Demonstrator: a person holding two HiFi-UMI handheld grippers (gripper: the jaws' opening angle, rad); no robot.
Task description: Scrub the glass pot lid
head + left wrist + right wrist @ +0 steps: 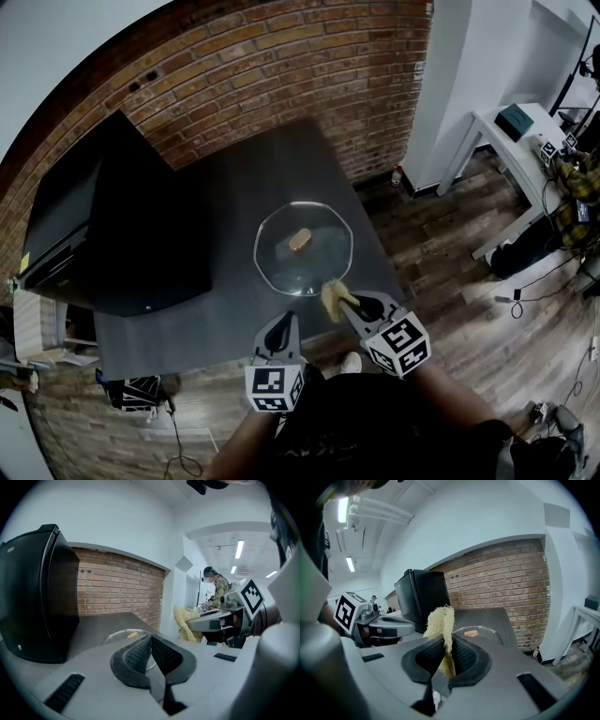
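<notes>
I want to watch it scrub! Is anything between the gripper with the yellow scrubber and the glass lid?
Nothing visible is. The right gripper holds the scrubber right by the near edge of the lid on the table.

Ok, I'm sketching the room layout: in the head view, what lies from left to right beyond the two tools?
black appliance → glass pot lid → small bottle by the wall → white table
</notes>
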